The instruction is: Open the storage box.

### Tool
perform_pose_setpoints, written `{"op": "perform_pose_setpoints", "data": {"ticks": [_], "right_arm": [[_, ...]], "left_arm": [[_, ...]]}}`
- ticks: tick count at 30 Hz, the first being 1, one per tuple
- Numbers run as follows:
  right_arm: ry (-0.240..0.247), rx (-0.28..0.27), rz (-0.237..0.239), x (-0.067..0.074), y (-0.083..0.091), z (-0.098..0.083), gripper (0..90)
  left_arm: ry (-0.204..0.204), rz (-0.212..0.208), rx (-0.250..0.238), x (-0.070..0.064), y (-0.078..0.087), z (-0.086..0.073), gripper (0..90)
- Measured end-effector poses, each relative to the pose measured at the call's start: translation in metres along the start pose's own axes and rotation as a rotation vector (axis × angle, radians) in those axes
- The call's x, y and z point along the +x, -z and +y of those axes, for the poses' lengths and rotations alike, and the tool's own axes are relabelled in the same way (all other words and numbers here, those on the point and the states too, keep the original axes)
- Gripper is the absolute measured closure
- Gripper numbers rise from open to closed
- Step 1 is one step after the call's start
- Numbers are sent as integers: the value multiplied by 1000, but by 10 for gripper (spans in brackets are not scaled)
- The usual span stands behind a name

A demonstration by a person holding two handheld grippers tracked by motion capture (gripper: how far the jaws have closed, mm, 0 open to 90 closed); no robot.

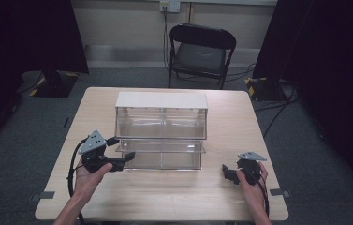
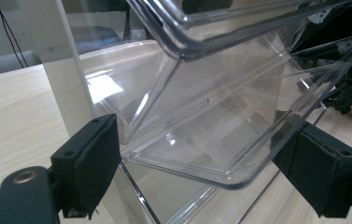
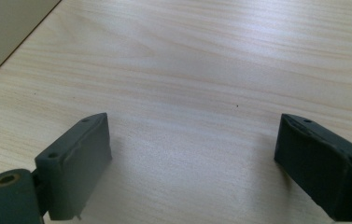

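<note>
A clear plastic two-tier bin with a white top stands in the middle of the wooden table. My left gripper is at the bin's lower left front corner. In the left gripper view this gripper is open, and the rounded clear edge of the lower tier's tilted front lies between its jaws, with a gap on each side. My right gripper hovers low over bare table to the right of the bin, and it is open with nothing between its fingers.
A black folding chair stands beyond the far edge of the table. Through the clear plastic, the other hand with its gripper is visible. The table's edge and the floor appear at the upper left of the right gripper view.
</note>
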State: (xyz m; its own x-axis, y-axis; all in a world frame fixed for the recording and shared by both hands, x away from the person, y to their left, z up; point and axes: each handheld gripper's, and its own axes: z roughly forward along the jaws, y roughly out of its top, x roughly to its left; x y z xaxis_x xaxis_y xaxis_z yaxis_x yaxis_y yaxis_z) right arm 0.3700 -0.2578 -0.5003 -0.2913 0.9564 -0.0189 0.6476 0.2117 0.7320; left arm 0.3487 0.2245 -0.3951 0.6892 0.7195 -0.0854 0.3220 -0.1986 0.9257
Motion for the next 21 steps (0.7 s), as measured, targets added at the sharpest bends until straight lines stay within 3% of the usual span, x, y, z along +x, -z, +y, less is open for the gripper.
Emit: {"op": "perform_pose_setpoints", "data": {"ticks": [21], "right_arm": [[0, 0, 0, 0, 0, 0, 101]], "left_arm": [[3, 8, -12, 0, -1, 5, 154]]}}
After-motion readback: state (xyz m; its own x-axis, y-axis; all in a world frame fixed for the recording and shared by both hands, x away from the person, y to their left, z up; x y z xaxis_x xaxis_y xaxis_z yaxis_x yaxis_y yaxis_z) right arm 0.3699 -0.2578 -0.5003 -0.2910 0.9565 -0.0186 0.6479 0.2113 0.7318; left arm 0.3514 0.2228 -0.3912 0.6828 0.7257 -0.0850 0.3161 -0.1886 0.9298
